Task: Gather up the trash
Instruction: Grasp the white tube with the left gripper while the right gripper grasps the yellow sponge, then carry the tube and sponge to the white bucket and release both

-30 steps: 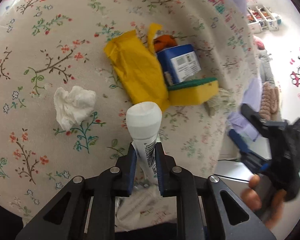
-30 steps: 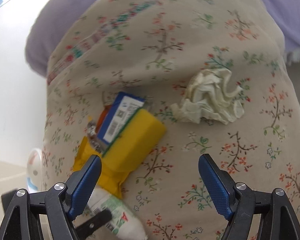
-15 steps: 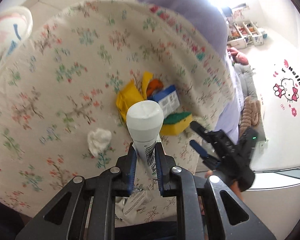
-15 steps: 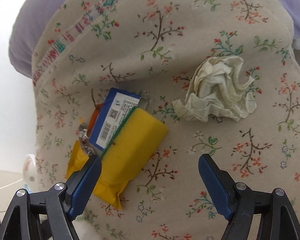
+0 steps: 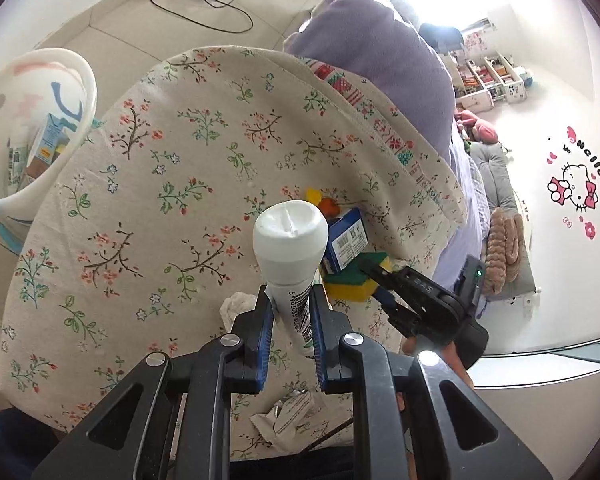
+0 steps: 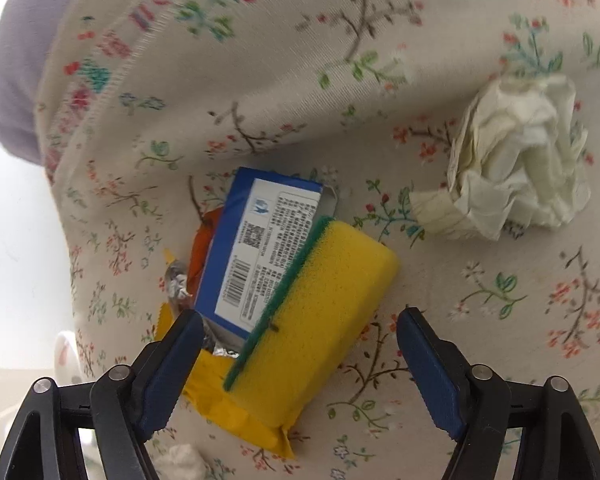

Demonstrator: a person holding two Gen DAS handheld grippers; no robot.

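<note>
My left gripper [image 5: 288, 304] is shut on a white tube [image 5: 290, 240], cap pointing away, held high above the floral cloth [image 5: 180, 160]. My right gripper [image 6: 300, 344] is open, its jaws either side of the yellow sponge with green scourer [image 6: 320, 304], just above it; it also shows in the left wrist view [image 5: 384, 284]. Beside the sponge lie a blue carton [image 6: 260, 248], an orange wrapper [image 6: 204, 248] and a yellow wrapper [image 6: 236, 412]. A crumpled tissue [image 6: 516, 160] lies to the right.
A white bin [image 5: 32, 128] holding cartons stands at the far left off the cloth. A purple cushion [image 5: 380, 52] lies behind. A torn white wrapper [image 5: 292, 412] lies near the front edge. Another tissue [image 5: 236, 304] sits by my left fingers.
My left gripper has risen well above the cloth with the tube, bringing the bin into view. My right gripper has moved closer to the sponge, now between its jaws.
</note>
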